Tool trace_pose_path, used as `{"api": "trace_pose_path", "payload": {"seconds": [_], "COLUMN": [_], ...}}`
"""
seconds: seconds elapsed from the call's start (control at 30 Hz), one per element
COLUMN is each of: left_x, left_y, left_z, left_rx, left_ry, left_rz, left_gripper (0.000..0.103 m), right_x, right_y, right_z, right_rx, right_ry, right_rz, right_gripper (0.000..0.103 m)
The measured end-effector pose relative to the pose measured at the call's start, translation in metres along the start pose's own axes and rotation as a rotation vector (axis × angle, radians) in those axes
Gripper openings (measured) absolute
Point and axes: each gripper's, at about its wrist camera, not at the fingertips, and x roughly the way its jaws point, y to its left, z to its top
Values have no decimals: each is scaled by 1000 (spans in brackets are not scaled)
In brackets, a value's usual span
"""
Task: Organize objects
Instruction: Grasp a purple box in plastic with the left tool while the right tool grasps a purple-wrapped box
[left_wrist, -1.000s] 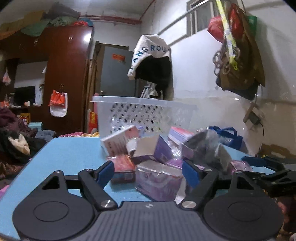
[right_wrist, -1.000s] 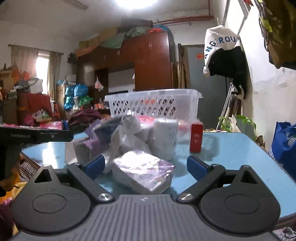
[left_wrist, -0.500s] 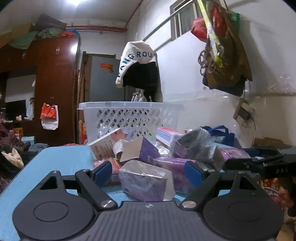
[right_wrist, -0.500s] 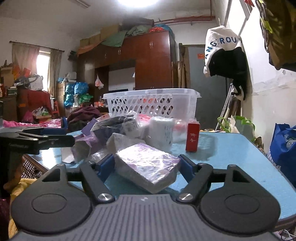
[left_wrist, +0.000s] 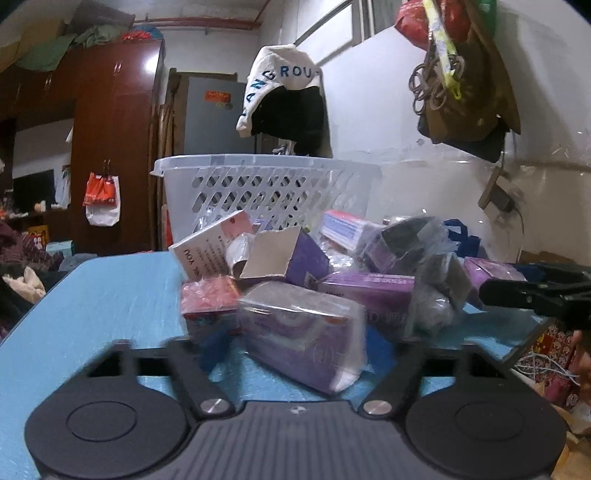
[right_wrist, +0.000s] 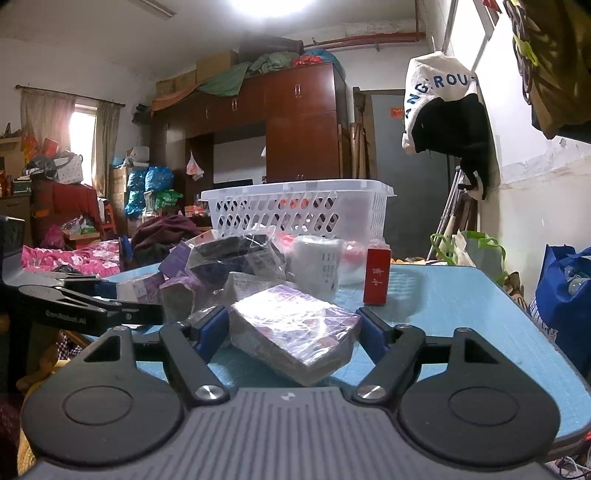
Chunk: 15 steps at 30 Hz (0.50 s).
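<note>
A pile of small boxes and wrapped packets lies on the blue table (left_wrist: 110, 288) in front of a white plastic basket (left_wrist: 266, 192). My left gripper (left_wrist: 299, 350) has its jaws closing around a purple plastic-wrapped box (left_wrist: 303, 332); the fingers are blurred by motion and contact is unclear. My right gripper (right_wrist: 291, 328) is shut on a purple wrapped flat packet (right_wrist: 291, 325), both blue pads against its sides. The basket also shows in the right wrist view (right_wrist: 299, 210). The left gripper shows at the left in the right wrist view (right_wrist: 85, 306).
A red box (right_wrist: 376, 275) stands upright on the table right of the pile. A white roll (right_wrist: 317, 262) and a dark wrapped packet (right_wrist: 236, 258) sit behind my right gripper. A white book-like box (left_wrist: 210, 251) leans on the pile. The table's right edge (right_wrist: 546, 332) is near.
My right gripper closed from wide open onto the purple flat packet. My left gripper moved in over the purple wrapped box and its jaws are narrowing.
</note>
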Motion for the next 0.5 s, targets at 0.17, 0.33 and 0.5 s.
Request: {"api": "trace_pose_path", "payload": {"seconds": [0.17,0.33,0.5], "left_x": [-9,-19,-25], "left_y": [-4,1,12], "left_z": [-1,5,11], "left_rx": [28,26,-11], "left_ry": [-23,-47,-69], "left_rz": [28,35,43], "left_gripper": [71,71,71], "right_x": [-2,-6,-4], "right_y": [0,-3,-7], "right_z": [2,6,7], "right_rx": [-1,3,15], "right_ry": [-6,-19,-11], "right_rz": [-3,-19,-41], "right_gripper": [77,77,77]}}
